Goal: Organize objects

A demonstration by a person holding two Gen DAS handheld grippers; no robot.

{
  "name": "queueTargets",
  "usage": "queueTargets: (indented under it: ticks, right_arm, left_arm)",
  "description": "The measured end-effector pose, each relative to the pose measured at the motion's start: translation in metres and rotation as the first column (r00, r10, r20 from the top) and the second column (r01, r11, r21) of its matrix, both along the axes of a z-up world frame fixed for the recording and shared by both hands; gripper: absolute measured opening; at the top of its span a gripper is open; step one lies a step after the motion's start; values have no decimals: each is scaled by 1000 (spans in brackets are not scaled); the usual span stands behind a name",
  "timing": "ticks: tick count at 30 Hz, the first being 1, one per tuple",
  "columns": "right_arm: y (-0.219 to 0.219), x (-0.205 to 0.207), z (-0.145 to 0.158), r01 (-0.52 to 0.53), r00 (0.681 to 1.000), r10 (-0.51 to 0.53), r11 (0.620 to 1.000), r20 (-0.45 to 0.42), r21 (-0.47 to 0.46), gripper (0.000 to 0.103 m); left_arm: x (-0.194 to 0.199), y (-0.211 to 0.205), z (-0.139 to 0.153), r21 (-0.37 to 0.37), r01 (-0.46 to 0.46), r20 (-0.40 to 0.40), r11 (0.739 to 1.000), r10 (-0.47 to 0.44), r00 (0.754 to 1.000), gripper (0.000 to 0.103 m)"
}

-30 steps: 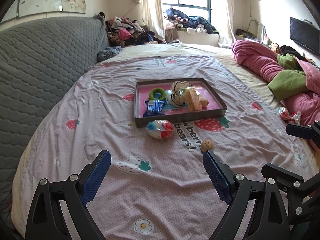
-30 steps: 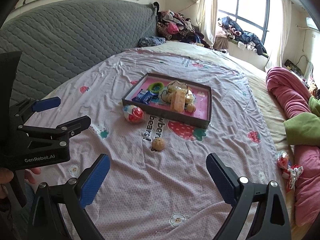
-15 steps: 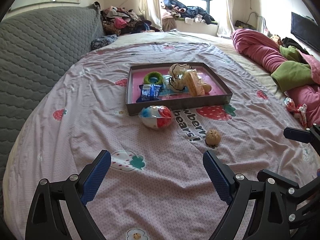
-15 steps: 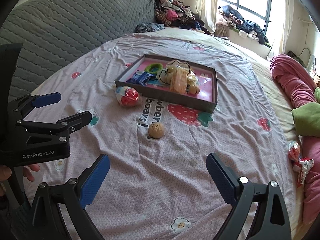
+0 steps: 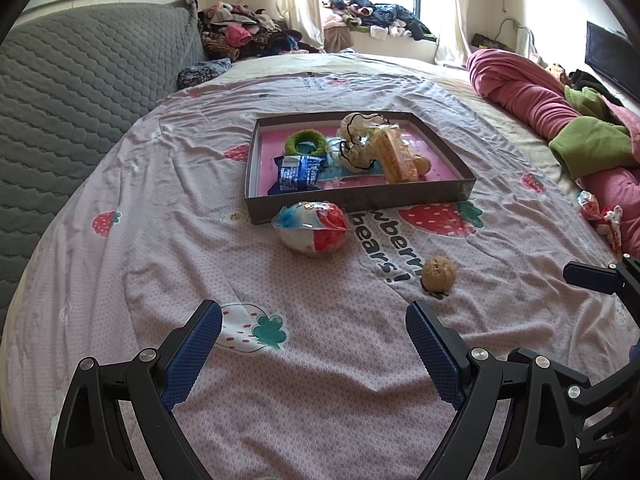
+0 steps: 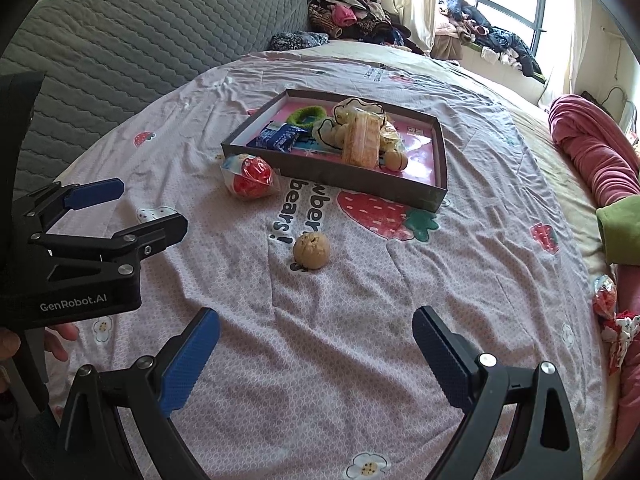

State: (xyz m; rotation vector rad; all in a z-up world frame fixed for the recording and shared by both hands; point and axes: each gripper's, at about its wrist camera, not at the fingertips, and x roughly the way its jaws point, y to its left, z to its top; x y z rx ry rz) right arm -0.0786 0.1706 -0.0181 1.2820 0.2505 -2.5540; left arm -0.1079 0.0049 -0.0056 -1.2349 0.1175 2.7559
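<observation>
A dark shallow box (image 5: 360,200) (image 6: 352,178) with a pink floor lies on the bedspread, holding a green ring (image 5: 306,142), a blue snack packet (image 5: 298,172), a yellow wrapped pack (image 5: 394,156) and a small tan ball. Just outside its near-left corner sits a red, white and blue wrapped ball (image 5: 312,228) (image 6: 250,176). A tan walnut-like ball (image 5: 439,273) (image 6: 311,251) lies nearer me. My left gripper (image 5: 314,336) is open and empty, short of the wrapped ball. My right gripper (image 6: 316,334) is open and empty, short of the tan ball.
A grey quilted headboard (image 5: 80,92) borders the left side. Pink and green bedding (image 5: 560,120) is piled on the right, with a small wrapped toy (image 6: 606,300) beside it. Clothes (image 5: 248,36) are heaped at the far end under the window. A hand (image 6: 24,340) holds the left gripper.
Both grippers have moved forward toward the box; the wrapped ball and the tan ball look larger and closer. Both stay open. No object has moved.
</observation>
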Motion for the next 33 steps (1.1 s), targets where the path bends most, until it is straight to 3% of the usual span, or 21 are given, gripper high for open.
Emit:
queueTargets:
  ticks: [33]
  right_arm:
    - [2, -73, -53, 25, 996, -24, 999, 83, -21, 97]
  left_arm:
    - [-82, 10, -45, 5, 7, 56, 1000, -8, 998, 94]
